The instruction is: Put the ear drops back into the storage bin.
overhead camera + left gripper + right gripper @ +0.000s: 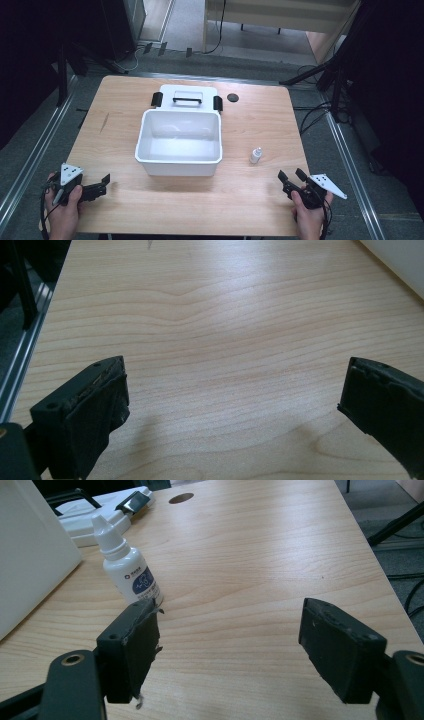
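On the counter, near its right-hand part, stands a small white dropper bottle — upright, cap on, just beside the open white bin but not touching it. Nearest to the right gripper, so taken as the thing to be picked up, prob. for the bin. Right gripper's fingers spread wide, nothing between them; seen from the right gripper view, bottle sits ahead and left of the gap, not yet lined up. Left gripper low at the near left corner, fingers likewise released w/ bare wood between them, well apart from bin and bottle. Bin looks empty inside; its lid w/ black handle and clips lies flat behind it, touching or nearly so — hard to tell. Small dark round mark on the wood right of the lid. Judged progress: at the very start. Lid already off, but no grasp made, nothing placed. Left to do: reach, close on bottle, lift, set it in the bin, maybe refit lid.
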`<state>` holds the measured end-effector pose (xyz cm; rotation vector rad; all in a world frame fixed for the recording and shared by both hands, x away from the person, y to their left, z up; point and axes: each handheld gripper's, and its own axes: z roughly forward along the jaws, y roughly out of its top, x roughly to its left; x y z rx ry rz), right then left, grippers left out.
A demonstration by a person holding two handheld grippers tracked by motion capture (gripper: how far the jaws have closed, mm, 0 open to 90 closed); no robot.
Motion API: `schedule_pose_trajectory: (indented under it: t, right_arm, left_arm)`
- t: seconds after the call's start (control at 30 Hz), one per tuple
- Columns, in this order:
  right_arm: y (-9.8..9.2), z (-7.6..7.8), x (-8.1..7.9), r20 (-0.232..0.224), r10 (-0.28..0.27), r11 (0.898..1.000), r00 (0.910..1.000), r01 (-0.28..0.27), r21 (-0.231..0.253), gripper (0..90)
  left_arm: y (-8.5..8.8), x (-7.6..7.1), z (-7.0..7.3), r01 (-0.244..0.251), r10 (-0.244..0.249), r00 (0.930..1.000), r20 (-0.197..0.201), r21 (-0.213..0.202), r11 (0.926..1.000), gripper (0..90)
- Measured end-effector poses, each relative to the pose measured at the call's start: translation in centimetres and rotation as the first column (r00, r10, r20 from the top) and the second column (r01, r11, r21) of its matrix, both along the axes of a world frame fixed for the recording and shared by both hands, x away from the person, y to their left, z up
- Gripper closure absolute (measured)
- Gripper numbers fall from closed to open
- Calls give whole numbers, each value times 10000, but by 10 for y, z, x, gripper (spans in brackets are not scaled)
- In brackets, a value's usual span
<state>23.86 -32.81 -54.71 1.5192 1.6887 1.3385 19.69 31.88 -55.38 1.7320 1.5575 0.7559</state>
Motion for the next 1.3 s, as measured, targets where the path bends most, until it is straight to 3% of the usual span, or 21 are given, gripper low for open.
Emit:
schedule_pose_trajectory:
  t: [0.27,0.43,0.47,0.53,0.57,0.6,0.63,0.7,0.83,0.87,0.9,0.93,0.97,1.0,1.07,1.1,1.13,1.2,1.23,1.27,1.3]
  right_arm:
    - [0,0,2,-192,67,10000,9998,-66,62,239]
    - [2,2,10,-1368,936,9944,9862,-994,-356,234]
    - [2,2,10,-1368,936,9944,9862,-994,-356,234]
    - [5,6,18,-2182,1597,9801,9627,-1810,-814,216]
    - [5,6,18,-2182,1597,9801,9627,-1810,-814,216]
    - [6,11,23,-2698,2010,9652,9417,-2375,-1099,213]
    - [6,11,23,-2698,2010,9652,9417,-2375,-1099,213]
    - [6,17,28,-3123,2298,9519,9218,-2797,-1249,212]
    - [7,29,38,-3903,2434,9196,8879,-3392,-1982,211]
    - [10,34,43,-4311,2502,8981,8669,-3741,-2310,209]
    - [10,34,43,-4311,2502,8981,8669,-3741,-2310,209]
    - [12,37,46,-4495,2474,8891,8583,-3855,-2468,209]
    - [16,42,51,-4875,2457,8703,8378,-4121,-2695,205]
    - [16,42,51,-4875,2457,8703,8378,-4121,-2695,205]
    - [19,47,57,-5192,2403,8493,8202,-4367,-2967,205]
    - [24,54,63,-5509,2342,8266,8010,-4624,-3209,204]
    - [24,54,63,-5509,2342,8266,8010,-4624,-3209,204]
    - [30,60,70,-5853,2274,8027,7783,-4901,-3399,201]
    - [36,66,75,-6193,2184,7684,7541,-5241,-3672,199]
    - [36,66,75,-6193,2184,7684,7541,-5241,-3672,199]
    - [40,69,78,-6420,2102,7463,7373,-5452,-3818,198]
  left_arm:
    - [0,-1,0,-40,40,10000,8,-73,10000,0]
    - [1,-1,0,-57,57,10000,-21,-155,9999,0]
    - [1,-1,0,-57,57,10000,-21,-155,9999,0]
    - [1,-1,0,-67,68,10000,21,-96,9999,0]
    - [1,-1,0,-79,80,10000,19,-118,9999,0]
    - [1,-1,0,-79,79,10000,25,-122,9999,0]
    - [1,-1,0,-71,71,10000,23,-119,9999,0]
    - [1,-1,0,-71,71,10000,26,-129,9999,0]
    - [1,-1,0,-58,59,10000,31,-147,9999,0]
    - [1,-1,0,-56,56,10000,17,-171,9998,0]
    - [1,-1,0,-48,48,10000,15,-171,9998,0]
    - [1,-1,0,-33,33,10000,13,-176,9998,0]
    - [1,-1,0,-33,33,10000,19,-173,9998,0]
    - [1,-1,0,-32,32,10000,16,-180,9998,0]
    - [1,-1,0,-38,38,10000,20,-187,9998,0]
    - [1,-1,0,-34,34,10000,22,-194,9998,0]
    - [1,-1,0,-37,37,10000,25,-207,9998,0]
    - [1,-1,0,-36,36,10000,19,-206,9998,0]
    - [1,-1,0,-42,42,10000,7,-188,9998,0]
    - [1,-1,0,-42,42,10000,7,-188,9998,0]
    - [1,0,0,-43,43,10000,6,-183,9998,0]
